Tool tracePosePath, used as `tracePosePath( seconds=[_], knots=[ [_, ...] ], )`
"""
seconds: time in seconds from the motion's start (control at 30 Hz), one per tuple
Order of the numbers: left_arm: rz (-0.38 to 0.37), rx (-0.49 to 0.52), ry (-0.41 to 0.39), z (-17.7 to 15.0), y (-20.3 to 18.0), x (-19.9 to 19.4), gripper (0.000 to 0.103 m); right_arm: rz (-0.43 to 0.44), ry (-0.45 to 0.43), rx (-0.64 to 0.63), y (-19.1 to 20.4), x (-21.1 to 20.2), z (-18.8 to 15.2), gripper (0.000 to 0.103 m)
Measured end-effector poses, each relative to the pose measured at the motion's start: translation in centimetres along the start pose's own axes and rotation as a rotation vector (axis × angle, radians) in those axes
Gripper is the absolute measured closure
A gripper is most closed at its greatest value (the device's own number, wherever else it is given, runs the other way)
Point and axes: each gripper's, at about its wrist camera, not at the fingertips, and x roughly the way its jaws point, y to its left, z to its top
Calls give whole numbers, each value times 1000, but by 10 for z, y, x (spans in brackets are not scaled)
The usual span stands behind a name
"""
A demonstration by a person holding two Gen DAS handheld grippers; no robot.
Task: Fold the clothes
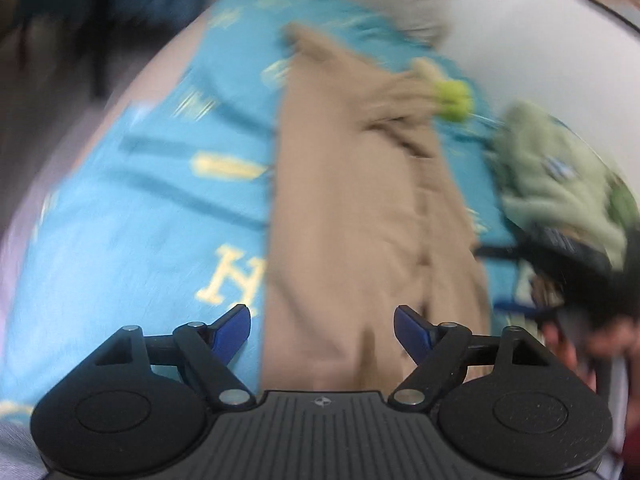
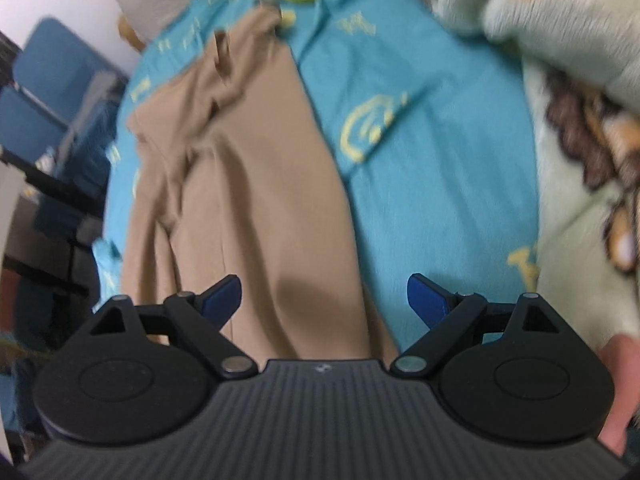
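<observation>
Garment: tan soft cloth trousers [image 2: 240, 184] lying lengthwise on the turquoise printed bedsheet [image 2: 432, 184].
Handling: looking light, limp; taking the near hem.
Left gripper [image 1: 322, 330]: jaws gaping wide, empty.
Right gripper [image 2: 324, 300]: jaws gaping wide, empty.

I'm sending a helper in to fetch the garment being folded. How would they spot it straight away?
Start at the bed with the turquoise sheet printed with yellow motifs. Down its middle lies the tan garment, a long plain strip of cloth with wrinkles at the far end. It is the only beige, unprinted fabric there, unlike the fluffy pale green blanket beside it.
</observation>
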Motion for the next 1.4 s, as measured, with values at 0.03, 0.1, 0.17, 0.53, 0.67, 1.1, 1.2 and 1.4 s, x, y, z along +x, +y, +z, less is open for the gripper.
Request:
tracePosePath(
  seconds=[0.03, 0.1, 0.17, 0.53, 0.67, 1.1, 1.2, 1.4],
  knots=[
    [7, -24, 13, 3, 4, 4, 22, -7, 27, 7, 0, 3, -2, 12],
    [14, -32, 39, 3, 6, 12, 20, -17, 54, 36, -2, 6, -9, 12],
    [25, -25, 86, 2, 6, 22, 19, -18, 64, 75, -4, 5, -15, 12],
    [24, 160, 202, -28, -12, 19, 58, -113, 262, -183, 49, 4, -68, 10],
    [33, 168, 201, -36, -11, 9, 94, -134, 325, -356, 71, -3, -91, 25],
    [-191, -26, -178, -27, 5, -111, 99, 35, -41, -329, 46, -128, -88, 87],
    [-261, -34, -246, -24, -4, -148, 99, 153, -112, -291, 32, -166, -84, 88],
    [-382, 12, -351, -62, -19, -225, 99, 351, -224, -247, 1, -235, -97, 88]
  ],
)
